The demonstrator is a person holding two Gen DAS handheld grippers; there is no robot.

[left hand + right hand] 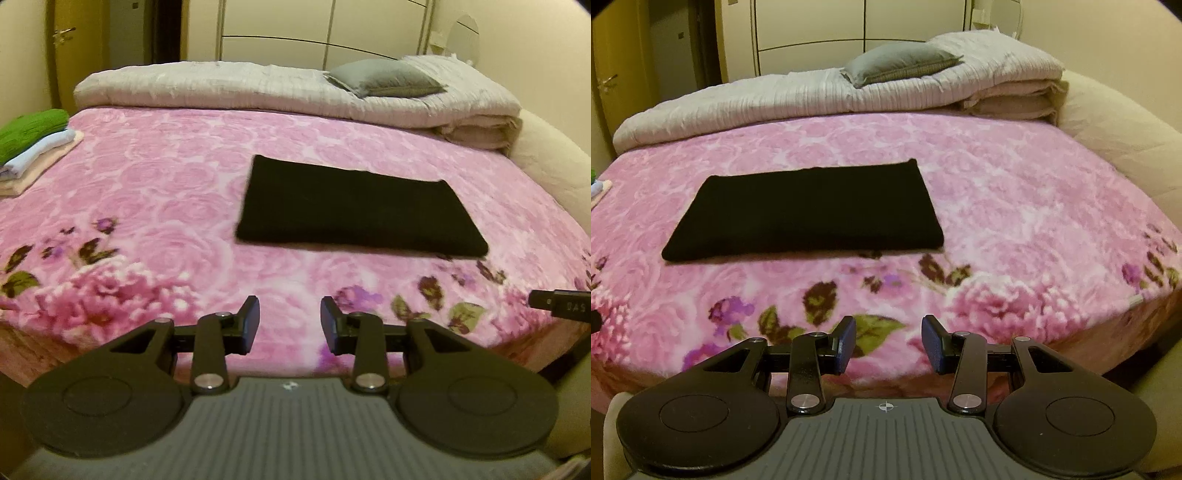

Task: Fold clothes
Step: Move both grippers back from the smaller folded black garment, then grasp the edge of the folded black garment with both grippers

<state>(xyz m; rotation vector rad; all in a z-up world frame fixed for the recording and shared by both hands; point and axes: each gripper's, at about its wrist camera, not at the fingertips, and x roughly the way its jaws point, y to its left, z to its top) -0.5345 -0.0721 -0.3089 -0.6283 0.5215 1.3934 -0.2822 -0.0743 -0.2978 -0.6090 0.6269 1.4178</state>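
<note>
1. Two hand-held grippers hover over the near edge of a pink floral blanket; the left gripper and right gripper both have jaws parted with nothing between them.
2. Black folded garment lies flat mid-bed, well beyond both grippers.
3. Stack of folded clothes, green on top, sits at the blanket's far left.
4. Rolled quilt and grey pillow lie at the head.

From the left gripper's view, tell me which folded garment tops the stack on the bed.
The green folded garment. It lies uppermost, above the light blue one and the cream one underneath.
</note>
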